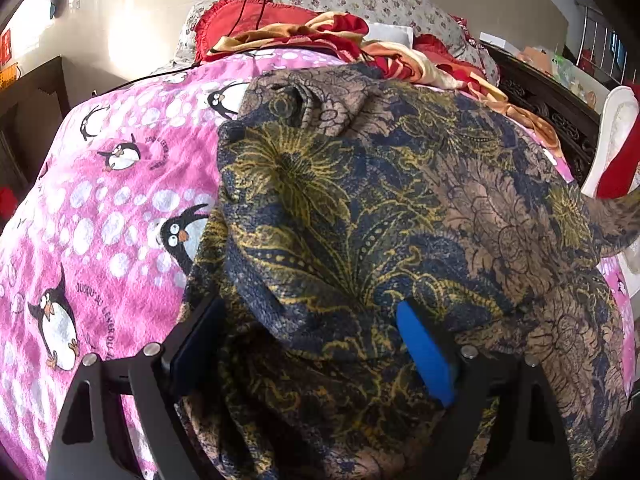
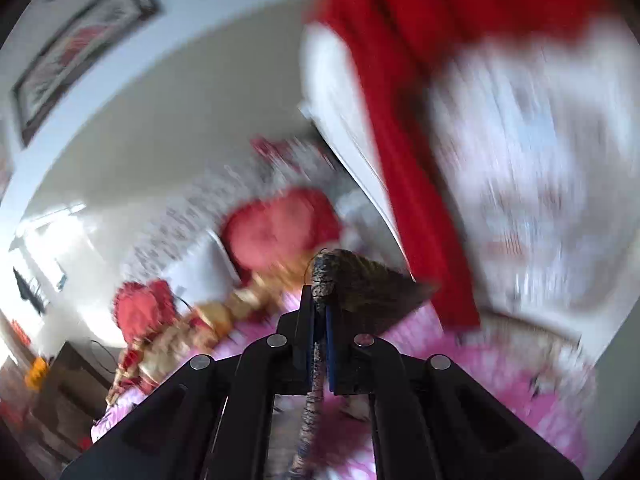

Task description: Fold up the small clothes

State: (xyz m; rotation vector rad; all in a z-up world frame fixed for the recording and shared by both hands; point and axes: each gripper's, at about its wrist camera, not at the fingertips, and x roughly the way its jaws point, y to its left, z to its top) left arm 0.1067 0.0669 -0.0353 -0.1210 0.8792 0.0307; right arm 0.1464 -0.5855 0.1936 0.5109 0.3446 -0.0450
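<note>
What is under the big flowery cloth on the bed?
Under the flowery cloth lies the pink penguin blanket, peeking out at its left and right edges. Whatever else sits beneath the cloth's middle is covered and cannot be seen.

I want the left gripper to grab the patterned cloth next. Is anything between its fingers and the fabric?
Nothing visible is. The left gripper is open, and the blue-and-gold patterned cloth already bulges between its fingers on the pink penguin blanket. The right gripper is shut on a corner of the same fabric.

1 garment [image 1: 360, 208], 2 red pillows [image 1: 240, 20]
</note>
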